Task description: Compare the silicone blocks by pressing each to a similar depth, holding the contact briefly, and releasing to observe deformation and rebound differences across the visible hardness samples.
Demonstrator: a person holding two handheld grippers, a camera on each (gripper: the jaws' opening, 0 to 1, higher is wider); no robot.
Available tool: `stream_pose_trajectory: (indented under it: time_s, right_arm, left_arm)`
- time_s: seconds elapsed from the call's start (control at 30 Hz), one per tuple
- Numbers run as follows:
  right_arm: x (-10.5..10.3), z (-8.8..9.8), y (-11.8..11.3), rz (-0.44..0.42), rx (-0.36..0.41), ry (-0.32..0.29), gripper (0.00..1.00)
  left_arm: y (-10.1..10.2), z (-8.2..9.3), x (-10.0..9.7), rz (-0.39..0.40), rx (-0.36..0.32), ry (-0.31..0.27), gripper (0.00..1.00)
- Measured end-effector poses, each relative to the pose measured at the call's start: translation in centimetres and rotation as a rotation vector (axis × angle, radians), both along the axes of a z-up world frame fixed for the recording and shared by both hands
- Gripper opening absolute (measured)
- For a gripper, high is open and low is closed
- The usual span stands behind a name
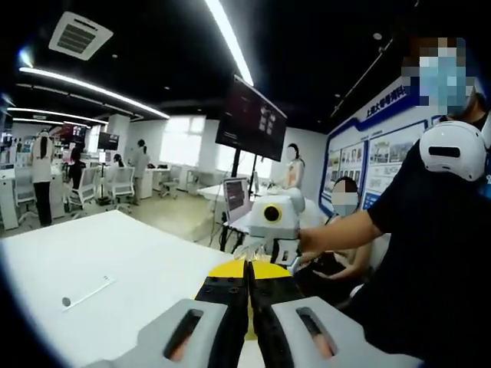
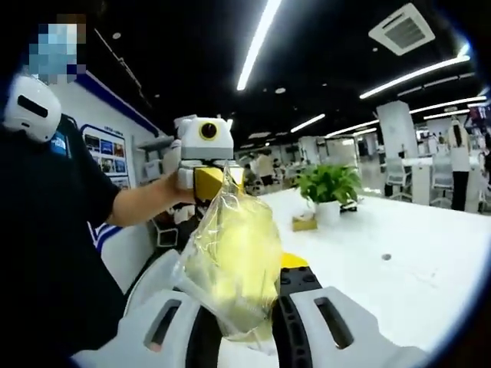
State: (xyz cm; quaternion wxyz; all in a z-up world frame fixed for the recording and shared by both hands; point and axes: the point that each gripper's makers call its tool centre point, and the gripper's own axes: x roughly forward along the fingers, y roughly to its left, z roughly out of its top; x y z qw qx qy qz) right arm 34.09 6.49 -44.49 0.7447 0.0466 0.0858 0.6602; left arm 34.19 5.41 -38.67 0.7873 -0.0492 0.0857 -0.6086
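— Where are the person's hands right now?

— Both are raised over the white table (image 1: 115, 261), facing one another. In the left gripper view the left gripper (image 1: 248, 287) has its black jaws pressed together with nothing between them, and beyond it the right gripper (image 1: 274, 222) is held in a hand on a bare forearm reaching out from a black sleeve.

— And from the other side?

— In the right gripper view the right gripper (image 2: 238, 307) has its jaws closed on a clear plastic bag (image 2: 230, 261). The left gripper (image 2: 201, 149) is up at the bag's top end, just behind it.

— What's the bag like?

— Crinkled, see-through, with something yellow inside; I can't tell if that's a silicone block. Its long axis runs away from the right jaws toward the other gripper. A potted plant (image 2: 330, 188) stands farther back on the table.
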Motion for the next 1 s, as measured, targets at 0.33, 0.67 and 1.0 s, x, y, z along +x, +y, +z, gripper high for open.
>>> stream_pose_trajectory:
  time_s: [0.33, 0.67, 1.0]
  right_arm:
    - [0.15, -0.3, 0.04, 0.004, -0.054, -0.036, 0.08]
    - [0.36, 0.05, 0.22, 0.012, -0.055, -0.034, 0.07]
    - [0.44, -0.11, 0.42, 0.025, -0.069, -0.033, 0.07]
  left_arm:
    - [0.32, -0.29, -0.07, 0.013, 0.006, 0.004, 0.0]
    - [0.56, 0.02, 0.02, 0.021, -0.008, 0.015, 0.0]
    - [0.82, -0.12, 0.15, 0.025, -0.012, 0.025, 0.0]
